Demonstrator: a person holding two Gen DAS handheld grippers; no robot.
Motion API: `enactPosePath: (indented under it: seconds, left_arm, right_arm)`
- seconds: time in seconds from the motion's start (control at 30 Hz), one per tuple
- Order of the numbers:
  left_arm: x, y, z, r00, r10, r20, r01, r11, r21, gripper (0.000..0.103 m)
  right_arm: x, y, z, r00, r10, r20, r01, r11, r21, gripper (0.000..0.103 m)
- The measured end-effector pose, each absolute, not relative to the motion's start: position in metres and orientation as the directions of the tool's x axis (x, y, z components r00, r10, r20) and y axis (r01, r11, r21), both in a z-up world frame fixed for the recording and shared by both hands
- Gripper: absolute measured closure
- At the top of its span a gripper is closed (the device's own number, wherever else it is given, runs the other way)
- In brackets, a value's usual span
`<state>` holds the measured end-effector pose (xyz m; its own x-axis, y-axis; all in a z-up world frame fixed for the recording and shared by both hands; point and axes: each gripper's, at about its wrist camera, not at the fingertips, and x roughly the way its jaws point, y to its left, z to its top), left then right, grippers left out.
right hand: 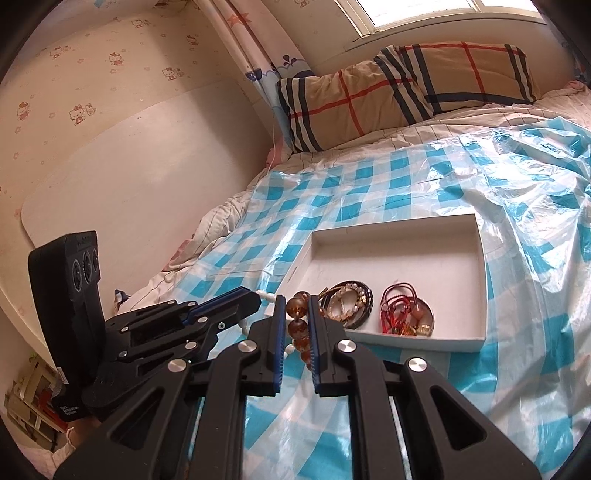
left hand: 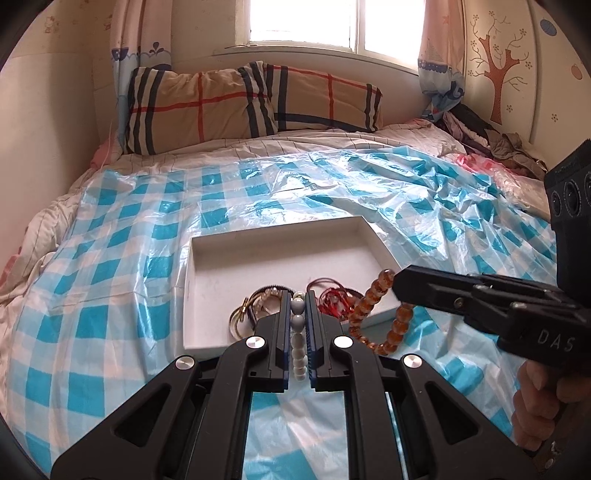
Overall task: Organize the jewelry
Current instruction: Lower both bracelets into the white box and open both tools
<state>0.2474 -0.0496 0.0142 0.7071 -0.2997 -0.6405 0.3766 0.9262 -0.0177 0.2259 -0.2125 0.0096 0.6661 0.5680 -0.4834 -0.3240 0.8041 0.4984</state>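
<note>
At the far left of the right wrist view, the left gripper (right hand: 258, 295) is reaching in from the side, its jaws pressing together on a white bead strand (right hand: 266, 295) whose small white beads are poking out past the tip. In its own view the left gripper (left hand: 297, 306) is clamping that white bead strand (left hand: 297, 332), with the pale beads running in a line down the narrow gap between the blue-padded fingers (left hand: 283, 332). Beyond those fingers the white tray (left hand: 236, 266) is lying on the blue-and-white checked plastic sheet (left hand: 122, 266) spread over the bed, and a cluster of gold and dark bracelets (left hand: 255, 310) is sitting in its near part, with a tangle of red cords (left hand: 334, 301) just to the right of it. Further right, the amber bead bracelet (left hand: 369, 299) is hanging over the tray's near right rim, and the right gripper (left hand: 397, 282) is closing on its upper end. In the right wrist view the right gripper (right hand: 297, 306) is pinching the amber bead bracelet (right hand: 297, 325) between its pads, the brown beads stacking down the slot. Whether any bead is touching the sheet below is hard to tell. A plaid pillow (left hand: 236, 103) is leaning at the head of the bed under the window (left hand: 332, 22).
</note>
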Motion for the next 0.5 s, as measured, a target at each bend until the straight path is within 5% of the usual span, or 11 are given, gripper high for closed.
enactPosePath:
  seconds: [0.23,0.5]
  left_arm:
    - [0.302,-0.058,-0.005,0.721,-0.298,-0.625,0.352,0.935,-0.040,0.096]
    - [0.332,-0.051,-0.054,0.670,-0.171,-0.722,0.252,0.968,0.005,0.088]
  right_arm:
    - [0.271,-0.210,-0.008,0.684,0.534,-0.496,-0.310,0.829,0.466,0.090]
    - [0.288,-0.228,-0.032,0.725,0.354,-0.591,-0.149,0.918,0.366,0.083]
